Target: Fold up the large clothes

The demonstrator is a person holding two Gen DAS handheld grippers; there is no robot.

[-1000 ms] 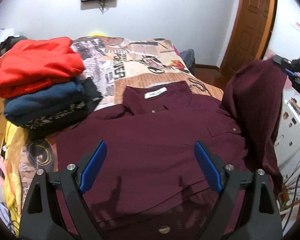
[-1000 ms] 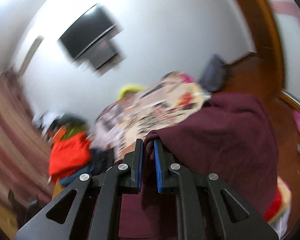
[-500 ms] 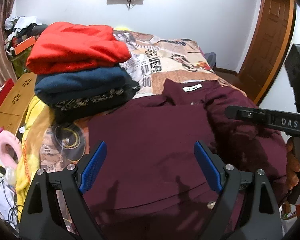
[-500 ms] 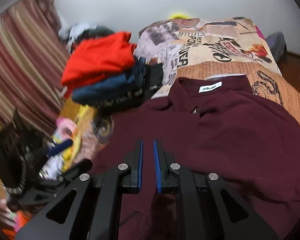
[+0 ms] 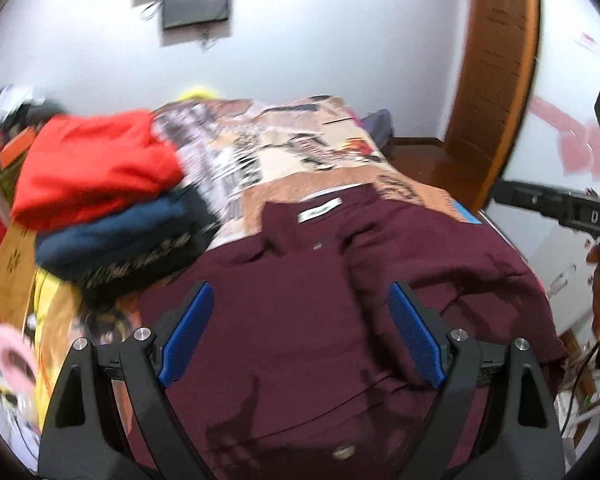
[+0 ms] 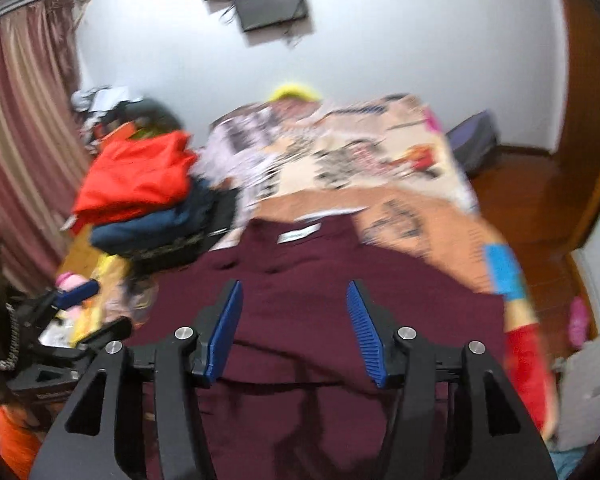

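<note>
**Onlooker 1:** Shirt (image 5: 300,320) is flat on the bed (image 5: 300,152), dark maroon, collar and white label at the far end, hem at the near edge. So its long axis runs near to far, straight out ahead of both tools.

**Onlooker 2:** Yep. Right side looks folded in: there's a thick lumpy ridge of cloth running near to far, just right of the middle. Left side is one flat layer, and I can't tell where its sleeve lies.

**Onlooker 1:** What are the grippers up to?

**Onlooker 2:** Left gripper (image 5: 300,336) has its jaws spread wide, nothing between them, hanging over the near middle of the shirt. Right gripper (image 6: 296,328) is partway apart and opening, no cloth pinched, shirt just lies under it.

**Onlooker 1:** So who goes next?

**Onlooker 2:** My guess is the left side gets folded over to match, and the left one is the nearer tool for that edge, which runs beside the stack of folded clothes (image 5: 100,200). It'd want to come in from the left, across the long axis.

**Onlooker 1:** Fabric looks soft and a bit rumpled. Pictures are blurry, though.
</note>
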